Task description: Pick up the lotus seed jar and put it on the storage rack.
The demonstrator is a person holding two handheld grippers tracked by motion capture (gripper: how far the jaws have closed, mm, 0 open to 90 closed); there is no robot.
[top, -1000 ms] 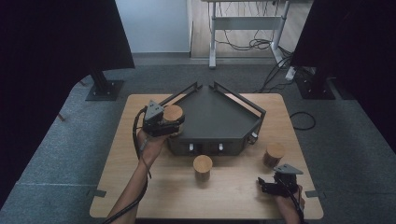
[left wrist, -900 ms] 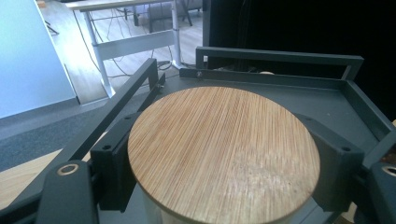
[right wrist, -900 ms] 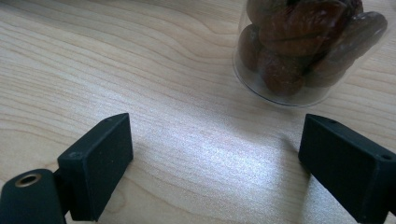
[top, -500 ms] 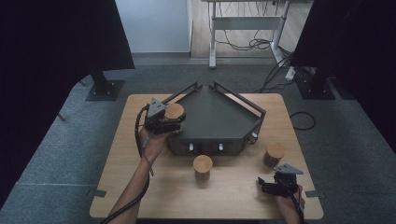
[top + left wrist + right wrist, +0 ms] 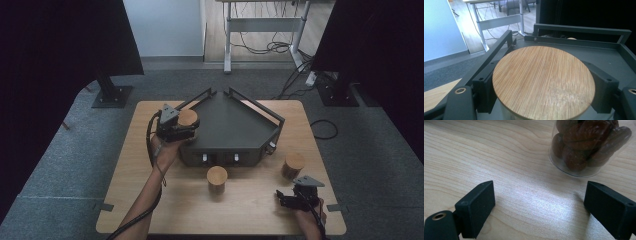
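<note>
L gripper (image 5: 186, 126) clamped on jar w/ bamboo lid (image 5: 188, 118), both black pads pressed against jar sides just under lid, as seen in left gripper view (image 5: 543, 80). Jar held upright at left corner of dark tray (image 5: 235, 125), over tray's near-left edge; whether resting on tray floor or lifted: can't tell. Tray's raised rails running off behind lid (image 5: 499, 50) in left gripper view, grey tray floor visible to the right of lid. Forearm coming in from bottom-left in high view, cable trailing along it. R gripper (image 5: 286, 200) low at near-right part of wooden table (image 5: 125, 200), jaws wide apart, nothing between pads, just bare tabletop in the gap (image 5: 537, 205). Clear jar of dark brown fruit, dates by the look (image 5: 587, 145), standing just beyond R gripper's right pad, not touching. In high view two more wood-lidded jars on table in front of tray: one near centre (image 5: 217, 179), one to the right (image 5: 293, 165), close to R gripper, well apart from each other.
</note>
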